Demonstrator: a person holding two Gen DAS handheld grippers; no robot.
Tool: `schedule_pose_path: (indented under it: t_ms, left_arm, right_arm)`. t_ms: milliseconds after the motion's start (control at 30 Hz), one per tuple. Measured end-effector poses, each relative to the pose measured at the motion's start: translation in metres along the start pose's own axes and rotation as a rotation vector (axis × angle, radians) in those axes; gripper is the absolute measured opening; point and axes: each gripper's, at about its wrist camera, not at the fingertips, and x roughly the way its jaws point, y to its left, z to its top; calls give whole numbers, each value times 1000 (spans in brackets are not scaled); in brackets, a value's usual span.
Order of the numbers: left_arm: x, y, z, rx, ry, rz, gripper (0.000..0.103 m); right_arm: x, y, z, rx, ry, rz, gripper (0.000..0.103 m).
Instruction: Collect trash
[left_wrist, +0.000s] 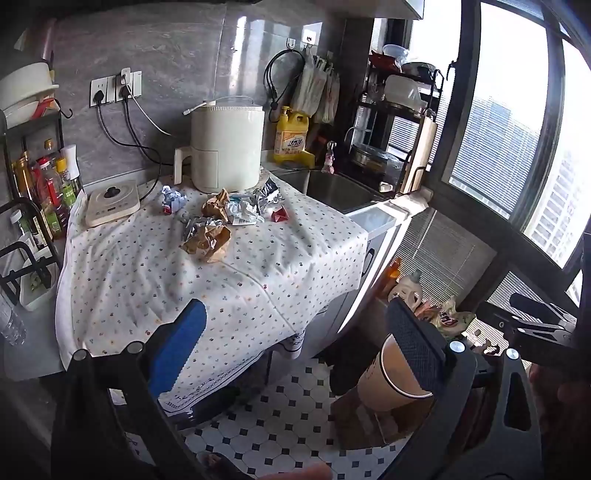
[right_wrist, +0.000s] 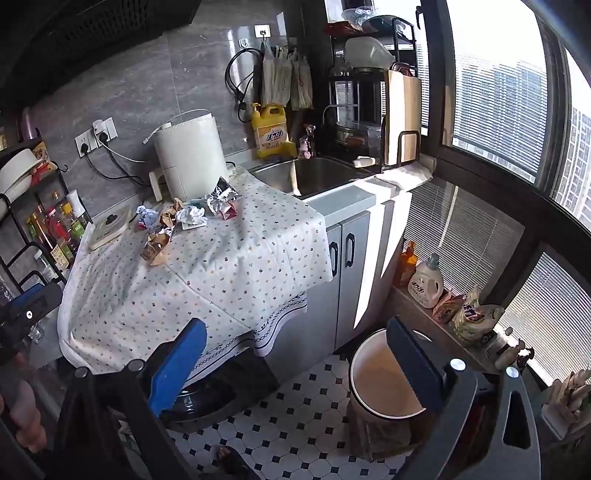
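left gripper (left_wrist: 295, 350) fingers wide apart, empty, back from table edge | cloth (left_wrist: 155, 266) over counter | trash (left_wrist: 221, 218) crumpled paper, foil, brown bags heaped mid-cloth before white cooker (left_wrist: 225, 147) | sink (right_wrist: 325, 177) right of cloth | right gripper (right_wrist: 299, 354) fingers wide apart, empty | bin (right_wrist: 373, 376) on floor, below right finger

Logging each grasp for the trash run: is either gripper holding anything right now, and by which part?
Nothing is held. The left gripper and right gripper both stand wide open and empty; the crumpled paper and foil trash lies untouched on the dotted tablecloth.
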Motion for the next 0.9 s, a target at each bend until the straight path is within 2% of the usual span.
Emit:
schedule_pose_path:
  t_ms: [133, 267, 533, 900]
  left_arm:
    - [-2, -4, 3, -8, 9, -6, 97]
    - [-3, -2, 5, -21, -2, 8, 97]
    - [-13, 5, 5, -48, -24, 42, 97]
    - [-29, 11, -4, -64, -43, 50, 97]
  right_arm:
    - [-2, -12, 0, -2, 5, -3, 96]
    - [6, -4, 3, -22, 12, -37, 96]
    - [14, 1, 3, -28, 22, 28, 96]
    - [4, 11, 1, -50, 4, 46, 96]
